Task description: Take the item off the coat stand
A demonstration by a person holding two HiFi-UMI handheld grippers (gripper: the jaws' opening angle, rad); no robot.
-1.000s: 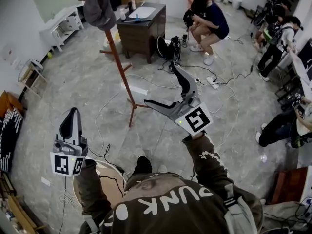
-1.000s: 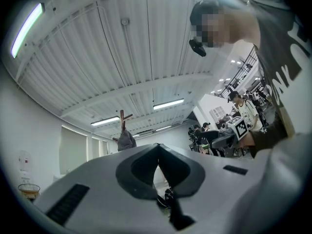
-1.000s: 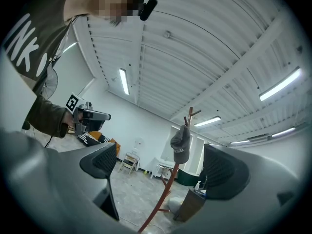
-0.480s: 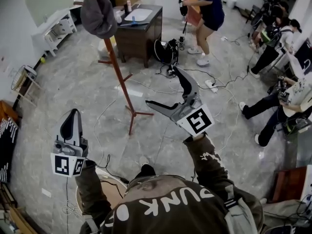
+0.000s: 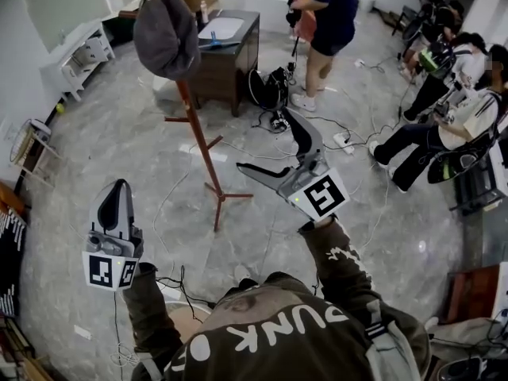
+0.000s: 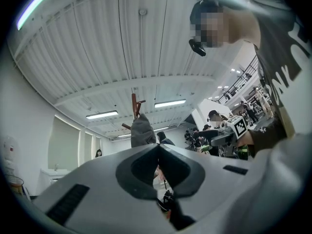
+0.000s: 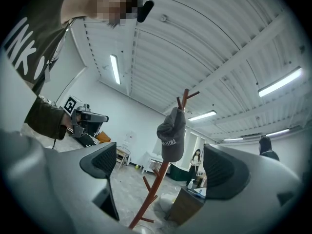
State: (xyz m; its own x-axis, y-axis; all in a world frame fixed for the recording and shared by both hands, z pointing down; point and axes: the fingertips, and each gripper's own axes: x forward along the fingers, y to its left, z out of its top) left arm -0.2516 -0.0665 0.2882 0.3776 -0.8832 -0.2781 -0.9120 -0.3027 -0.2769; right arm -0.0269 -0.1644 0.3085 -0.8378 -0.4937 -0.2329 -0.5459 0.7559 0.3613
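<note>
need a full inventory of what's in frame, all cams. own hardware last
cap: 1, dark grey, hung on top of the coat stand
coat stand: 1, red-brown, upright on the floor ahead
desk: 1, dark brown, behind the stand
shelf unit: 1, white, at the left wall
cables: several, black and white, strewn over the grey floor
standing person: 1, dark top, beside the desk
people at right: at least two, low by the right edge
left gripper: 1, grey, jaws together, empty
right gripper: 1, grey, jaws apart, empty, pointed towards the stand
</note>
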